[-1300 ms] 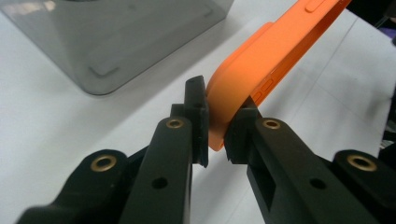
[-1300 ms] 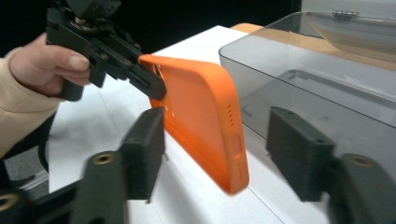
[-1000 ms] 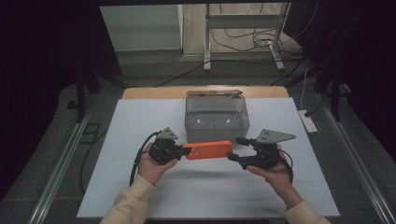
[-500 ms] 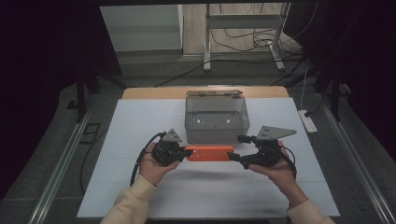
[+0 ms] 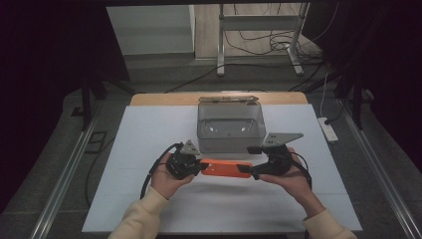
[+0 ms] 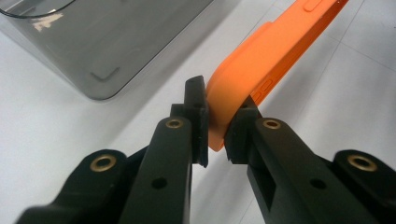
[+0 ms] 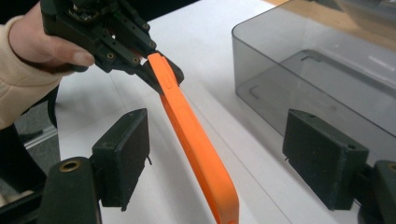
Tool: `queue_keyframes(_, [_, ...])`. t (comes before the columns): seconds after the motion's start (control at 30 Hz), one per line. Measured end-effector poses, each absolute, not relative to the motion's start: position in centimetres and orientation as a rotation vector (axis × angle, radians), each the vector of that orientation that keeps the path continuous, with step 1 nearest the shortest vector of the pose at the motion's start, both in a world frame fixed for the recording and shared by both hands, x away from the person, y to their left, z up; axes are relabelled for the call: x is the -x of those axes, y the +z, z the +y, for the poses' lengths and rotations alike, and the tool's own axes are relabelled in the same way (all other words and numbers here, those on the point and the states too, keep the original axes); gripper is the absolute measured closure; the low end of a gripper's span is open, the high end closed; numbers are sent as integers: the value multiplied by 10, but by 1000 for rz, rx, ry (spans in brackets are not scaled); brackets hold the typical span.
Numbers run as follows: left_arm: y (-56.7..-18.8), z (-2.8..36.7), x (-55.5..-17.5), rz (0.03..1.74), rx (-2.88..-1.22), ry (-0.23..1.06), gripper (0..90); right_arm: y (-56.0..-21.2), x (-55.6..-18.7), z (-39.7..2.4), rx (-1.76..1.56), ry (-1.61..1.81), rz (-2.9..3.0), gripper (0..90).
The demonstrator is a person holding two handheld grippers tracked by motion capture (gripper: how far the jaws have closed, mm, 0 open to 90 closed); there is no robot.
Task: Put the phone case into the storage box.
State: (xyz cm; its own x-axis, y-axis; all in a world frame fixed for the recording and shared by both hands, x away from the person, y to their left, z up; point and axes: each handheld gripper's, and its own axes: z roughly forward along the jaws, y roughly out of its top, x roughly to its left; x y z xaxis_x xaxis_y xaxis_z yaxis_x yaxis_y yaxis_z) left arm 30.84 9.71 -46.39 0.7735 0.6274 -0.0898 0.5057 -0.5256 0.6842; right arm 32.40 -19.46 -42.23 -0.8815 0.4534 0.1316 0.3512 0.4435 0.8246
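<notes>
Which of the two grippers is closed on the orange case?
The left gripper: it pinches the end of the orange case. The right gripper is open, its pads apart on both sides.

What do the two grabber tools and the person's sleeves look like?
Both tools are black. The left gripper and right gripper each carry a grey three-cornered plate on top and trail a black cable. Up close, the jaws are chunky black plastic with small brass-coloured rings, and the right gripper's fingers end in flat square pads. The person wears pale cream sleeves.
</notes>
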Motion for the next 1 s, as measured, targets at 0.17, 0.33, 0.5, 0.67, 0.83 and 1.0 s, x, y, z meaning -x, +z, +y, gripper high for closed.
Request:
queue_keyframes(0.17, [-464, 97, -309, 839, -2238, 216, 819, -423, -326, -189, -705, 1406, 2606, 237])
queue_keyframes(0.33, [-464, 96, -309, 837, -2241, 217, 819, -420, -327, -184, -695, 1391, 2616, 242])
queue_keyframes(0.5, [-464, 96, -309, 834, -2246, 217, 818, -420, -329, -179, -677, 1371, 2638, 230])
queue_keyframes(0.67, [-464, 95, -308, 835, -2242, 221, 819, -421, -333, -176, -680, 1353, 2658, 222])
queue_keyframes(0.83, [-464, 94, -308, 832, -2247, 221, 818, -424, -337, -173, -697, 1321, 2689, 220])
queue_keyframes(1.0, [-464, 93, -308, 823, -2260, 225, 818, -426, -339, -170, -687, 1293, 2719, 226])
